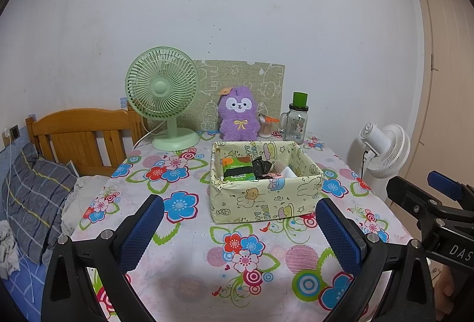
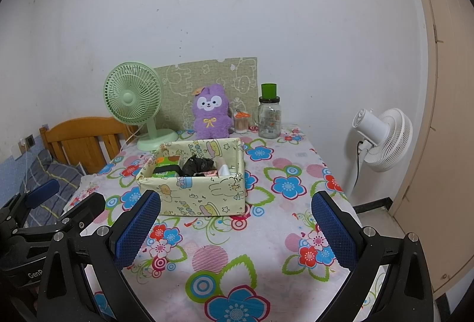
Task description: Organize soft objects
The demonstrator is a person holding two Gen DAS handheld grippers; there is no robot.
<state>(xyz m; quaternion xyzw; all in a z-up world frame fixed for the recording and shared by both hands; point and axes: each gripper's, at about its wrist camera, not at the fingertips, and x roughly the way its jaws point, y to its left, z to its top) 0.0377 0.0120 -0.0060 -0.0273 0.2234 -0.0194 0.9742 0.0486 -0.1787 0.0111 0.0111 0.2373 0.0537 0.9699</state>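
A purple plush toy (image 1: 238, 114) (image 2: 211, 112) sits upright at the back of the flowered table, against a green patterned board. In front of it stands a pale yellow cartoon-print box (image 1: 266, 197) (image 2: 195, 191) that holds a green packet (image 1: 237, 169), a crumpled black bag (image 2: 197, 165) and some small pink and white items. My left gripper (image 1: 240, 221) is open and empty, near the table's front edge, short of the box. My right gripper (image 2: 235, 217) is also open and empty, a little to the right of the left one.
A green desk fan (image 1: 163, 94) (image 2: 133, 100) stands at the back left. A glass jar with a green lid (image 1: 297, 120) (image 2: 269, 114) and a cotton-swab holder (image 2: 241, 122) stand right of the plush. A white floor fan (image 2: 382, 141) is beside the table; a bed with a wooden headboard (image 1: 83, 138) lies left.
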